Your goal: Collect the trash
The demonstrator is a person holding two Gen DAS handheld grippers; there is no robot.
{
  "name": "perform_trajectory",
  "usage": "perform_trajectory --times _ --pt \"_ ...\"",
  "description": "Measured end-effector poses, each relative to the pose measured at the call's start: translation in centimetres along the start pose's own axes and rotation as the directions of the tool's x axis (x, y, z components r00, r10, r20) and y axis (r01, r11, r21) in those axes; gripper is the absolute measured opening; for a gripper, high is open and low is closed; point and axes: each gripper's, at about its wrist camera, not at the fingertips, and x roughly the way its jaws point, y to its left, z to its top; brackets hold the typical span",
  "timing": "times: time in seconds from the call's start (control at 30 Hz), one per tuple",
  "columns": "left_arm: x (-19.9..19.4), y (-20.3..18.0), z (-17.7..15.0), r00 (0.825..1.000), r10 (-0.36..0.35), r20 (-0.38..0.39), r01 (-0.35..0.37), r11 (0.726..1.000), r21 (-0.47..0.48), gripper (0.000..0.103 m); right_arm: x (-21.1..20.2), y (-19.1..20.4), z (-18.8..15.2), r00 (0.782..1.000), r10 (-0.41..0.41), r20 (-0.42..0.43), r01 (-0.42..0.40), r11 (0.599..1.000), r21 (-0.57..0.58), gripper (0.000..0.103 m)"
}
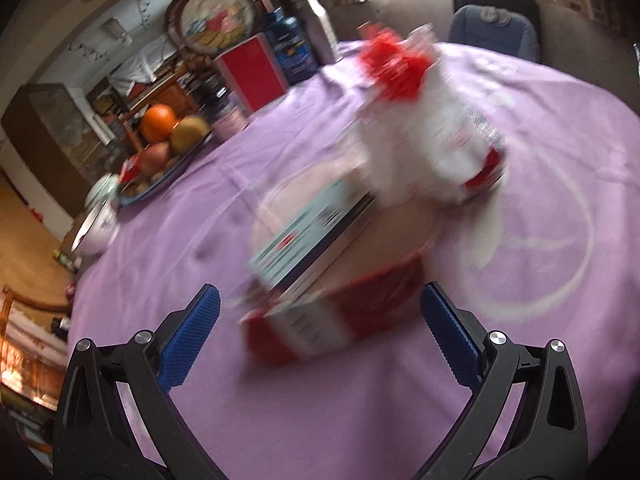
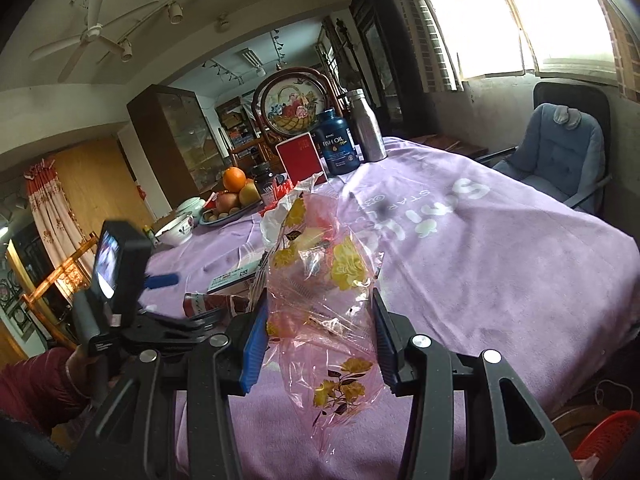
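1. Your left gripper (image 1: 320,308) is spread wide, hovering just short of the red-and-white box (image 1: 332,316) on the purple tablecloth (image 1: 540,152).
2. Your right gripper (image 2: 320,320) clamps the pink flowered plastic bag (image 2: 320,304), lifted above that tablecloth.

my right hand-held gripper (image 2: 320,328), matt black plastic with ribbed blue pads (image 2: 253,350), grips a glossy, crinkled pink plastic bag (image 2: 320,304) printed with yellow flowers. soft, matt lilac cloth (image 2: 480,260) covers the table; a brushed metal bottle (image 2: 366,126) gleams dully behind.
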Motion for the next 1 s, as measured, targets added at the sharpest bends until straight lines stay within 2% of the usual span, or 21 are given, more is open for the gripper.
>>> perform_trajectory --times 0.07,0.17,0.27,0.33,0.37,0.43,0.5,0.6,0.7,0.83,0.9,1.0 --pt "-0.2 3.0 -2.3 0.997 0.050 -0.061 -0.053 0.997 -0.054 0.097 0.1 -0.1 -0.2 1.000 0.013 0.000 -0.013 1.000 0.003 0.046" --pt "-1.1 7.1 -5.3 0.992 0.059 -0.115 -0.078 0.984 -0.162 0.097 0.4 -0.1 -0.4 0.999 0.035 -0.006 -0.035 0.999 0.009 0.047" --pt "-2.5 9.8 -6.2 0.996 0.016 -0.090 -0.042 0.954 -0.295 0.097 0.9 0.3 -0.5 0.999 0.048 -0.020 -0.048 0.999 0.008 0.047" --pt "-3.0 9.2 -5.2 0.998 -0.036 -0.054 0.017 0.946 -0.325 0.097 0.9 0.7 -0.5 0.998 0.054 -0.024 -0.054 0.999 0.004 0.047" --pt "-3.2 8.1 -4.1 0.996 -0.083 -0.020 0.072 0.944 -0.321 0.097 0.6 1.0 -0.5 0.999 0.045 -0.017 -0.045 0.999 -0.007 0.047" --pt "-3.3 5.6 -2.0 0.991 -0.131 0.026 0.133 0.951 -0.280 0.097 -0.1 1.2 -0.3 1.000 0.022 0.002 -0.022 0.999 -0.026 0.047" --pt "-3.4 2.0 0.3 0.986 -0.148 0.071 0.159 0.969 -0.191 0.097 -1.1 1.1 -0.1 1.000 0.000 0.024 0.001 0.999 -0.034 0.047" --pt "-2.0 -2.4 2.6 0.991 -0.105 0.086 0.112 0.990 -0.080 0.097 -1.9 0.7 0.1 0.999 -0.012 0.032 0.012 1.000 -0.021 0.047" --pt "-0.2 -3.0 2.8 0.998 -0.051 0.034 0.053 0.997 -0.058 0.097 -1.9 0.2 0.0 0.999 -0.011 0.031 0.011 1.000 -0.011 0.047" --pt "0.7 0.4 0.0 0.999 -0.004 -0.054 0.000 0.997 -0.074 0.097 -1.4 -0.2 -0.1 1.000 0.015 0.022 -0.016 1.000 0.003 0.047" --pt "0.6 3.8 -2.6 0.993 0.048 -0.110 -0.062 0.990 -0.127 0.097 -0.9 -0.2 -0.3 1.000 0.026 0.017 -0.026 1.000 0.002 0.047" --pt "0.2 9.6 -6.6 0.976 0.080 -0.202 -0.132 0.957 -0.257 0.097 -0.1 -0.3 -0.5 0.998 0.056 0.002 -0.056 0.998 0.017 0.047"
